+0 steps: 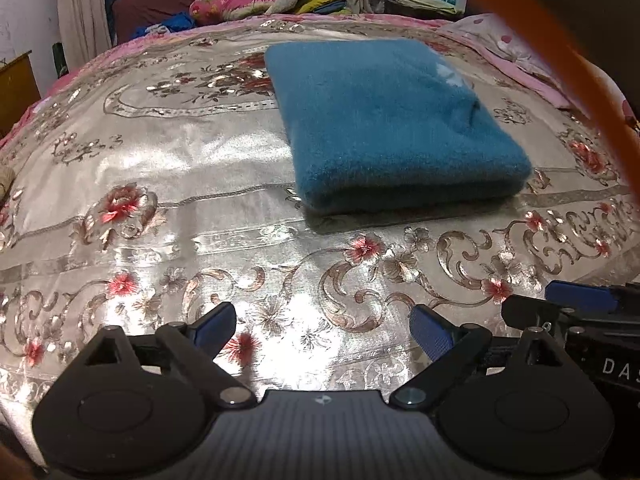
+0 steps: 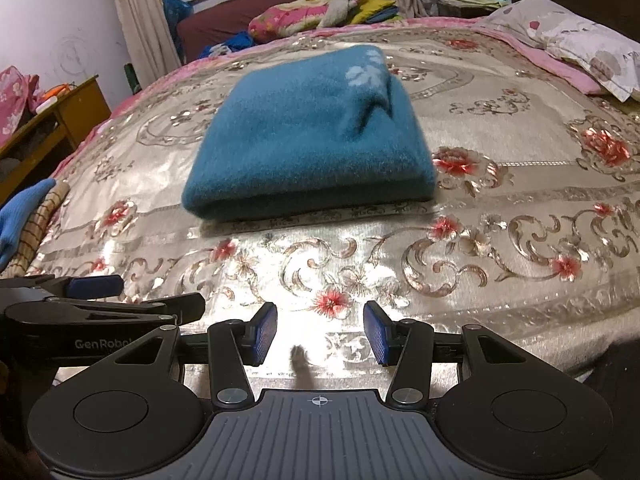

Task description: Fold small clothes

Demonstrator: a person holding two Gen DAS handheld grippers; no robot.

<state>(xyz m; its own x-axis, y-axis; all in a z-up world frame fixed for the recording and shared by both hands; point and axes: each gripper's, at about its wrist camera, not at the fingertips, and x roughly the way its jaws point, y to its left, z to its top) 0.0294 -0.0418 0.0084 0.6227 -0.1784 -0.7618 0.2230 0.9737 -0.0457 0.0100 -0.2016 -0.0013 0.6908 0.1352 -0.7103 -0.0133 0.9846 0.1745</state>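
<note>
Both tongs, left tongs (image 1: 322,330) and right tongs (image 2: 320,330), are spread and hold nothing. My folded fuzzy blue cloth (image 2: 308,136) lies straight ahead on the shiny flowered bedspread (image 2: 500,240), a bit nearer my right.

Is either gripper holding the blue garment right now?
No. The folded blue garment lies alone on the bedspread, with the right gripper and left gripper open and short of it.
</note>
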